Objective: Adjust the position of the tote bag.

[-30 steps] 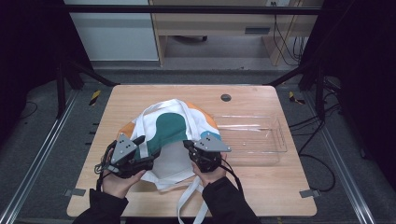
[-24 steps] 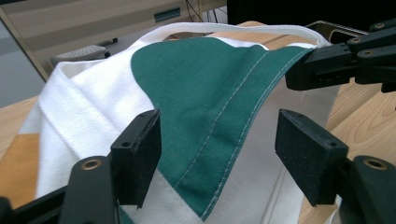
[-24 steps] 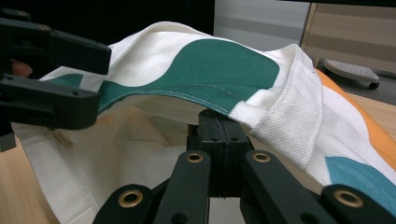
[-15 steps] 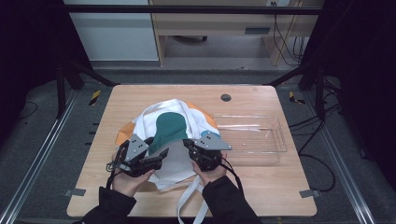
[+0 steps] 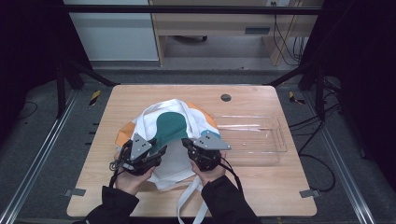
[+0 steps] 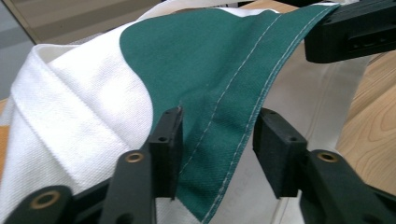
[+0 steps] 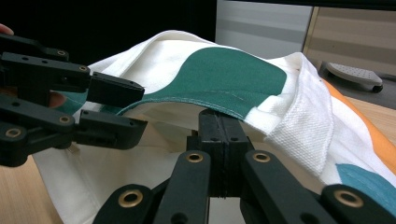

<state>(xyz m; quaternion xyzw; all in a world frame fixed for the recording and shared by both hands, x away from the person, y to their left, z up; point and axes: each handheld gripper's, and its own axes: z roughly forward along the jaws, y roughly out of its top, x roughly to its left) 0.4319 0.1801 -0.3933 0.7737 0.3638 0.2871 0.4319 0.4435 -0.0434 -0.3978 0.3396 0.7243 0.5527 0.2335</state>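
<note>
A white cloth bag (image 5: 173, 125) with a green patch (image 6: 210, 60) and orange parts lies on the wooden table (image 5: 261, 196). My right gripper (image 7: 223, 119) is shut on the bag's green hemmed rim and lifts it, so the mouth gapes. In the high view it (image 5: 187, 144) sits at the rim's right end. My left gripper (image 6: 217, 135) has the same green hem between its jaws; they have just been closing, and a gap still shows on the right side. From above, the left gripper (image 5: 158, 153) is at the rim's left end.
A clear plastic tray (image 5: 275, 140) stands on the table right of the bag. The bag's white straps (image 5: 187, 203) trail over the front edge between the person's forearms. A small dark round fitting (image 5: 226, 97) sits near the far edge.
My left gripper has moved right onto the bag's green rim, and its jaws have narrowed around the hem. The right gripper has kept still with its hold.
</note>
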